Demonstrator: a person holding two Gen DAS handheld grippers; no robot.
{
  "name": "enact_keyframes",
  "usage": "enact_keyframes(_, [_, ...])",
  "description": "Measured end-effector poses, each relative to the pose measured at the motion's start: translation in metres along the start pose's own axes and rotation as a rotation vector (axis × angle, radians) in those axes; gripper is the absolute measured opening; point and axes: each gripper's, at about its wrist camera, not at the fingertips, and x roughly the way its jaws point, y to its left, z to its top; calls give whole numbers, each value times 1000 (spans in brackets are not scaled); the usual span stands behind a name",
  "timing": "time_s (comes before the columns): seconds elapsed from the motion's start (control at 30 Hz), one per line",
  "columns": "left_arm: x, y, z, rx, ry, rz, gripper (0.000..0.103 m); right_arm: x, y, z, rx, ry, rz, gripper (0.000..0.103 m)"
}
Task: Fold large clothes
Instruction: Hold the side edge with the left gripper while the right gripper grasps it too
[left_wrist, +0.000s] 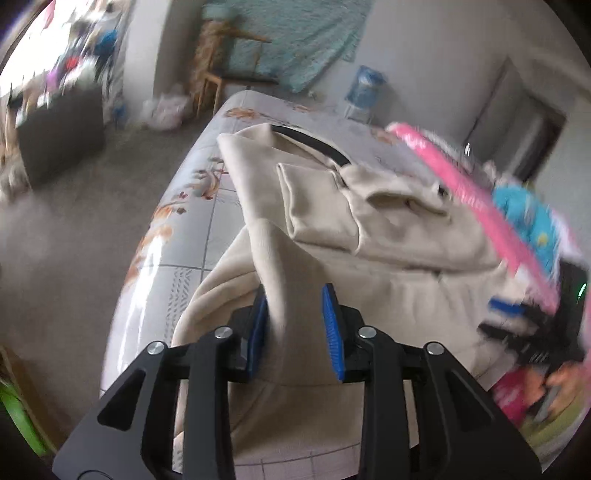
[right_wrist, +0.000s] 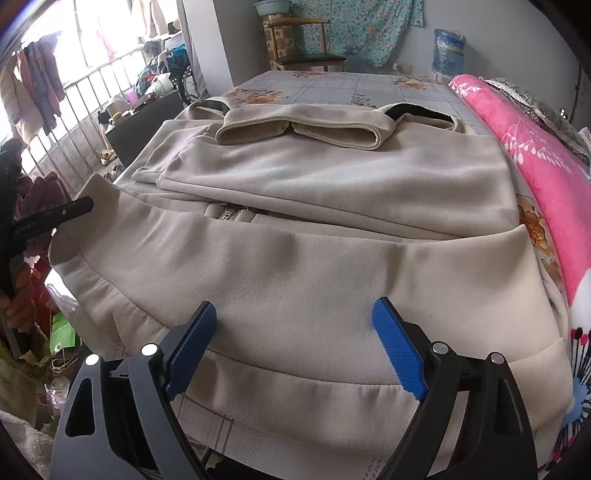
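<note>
The left gripper (left_wrist: 295, 325) is seen with its blue pads (left_wrist: 258, 328) narrowed around a raised fold of the beige garment (left_wrist: 369, 266); cloth is plainly caught between them, though a slight gap is visible beside the right-hand pad, so a firm pinch cannot be confirmed. The right gripper (right_wrist: 295, 343) is held with its jaws spread wide above the garment's (right_wrist: 295, 266) near hem, nothing being gripped; whether its pads (right_wrist: 399, 350) rest on the cloth cannot be told. The garment is spread across the bed (right_wrist: 332, 88), its sleeves (right_wrist: 299, 133) laid folded over the chest toward the far end and a black-lined collar or hood edge (right_wrist: 421, 110) shown at each far corner. On the right side of the bed, a pink floral quilt (right_wrist: 535, 155) is bunched against the garment. Beyond the far end of the bed, a wooden chair (right_wrist: 306, 48), a patterned teal cloth on the wall (right_wrist: 362, 33) and a blue water bottle (right_wrist: 448, 51) are seen. Left of the bed, coats are hung by a railing (right_wrist: 92, 96).
</note>
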Motion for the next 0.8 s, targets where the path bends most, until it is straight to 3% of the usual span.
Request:
enact_keyframes(0.13, [16,-3,2,8,61,141,30,0,0,0,1,-1,3,85])
enact_keyframes(0.27, [21,-15,6,25,74,242,30,-2,-3,-1,19,-1,17,85])
enact_keyframes(0.37, [25,-31,2,117,63,371,29,-10,-12,-4,51,-1,20,85])
enact_keyframes(0.47, [26,-41,-3,190,51,453,28,-29,-35,-9,109,-33,-1,85])
enact_keyframes(0.57, [25,-46,-5,227,45,492,28,-52,-67,-13,176,-84,-61,85])
enact_keyframes(0.8, [30,-49,-3,233,42,526,28,-63,-125,-2,286,-128,-122,67])
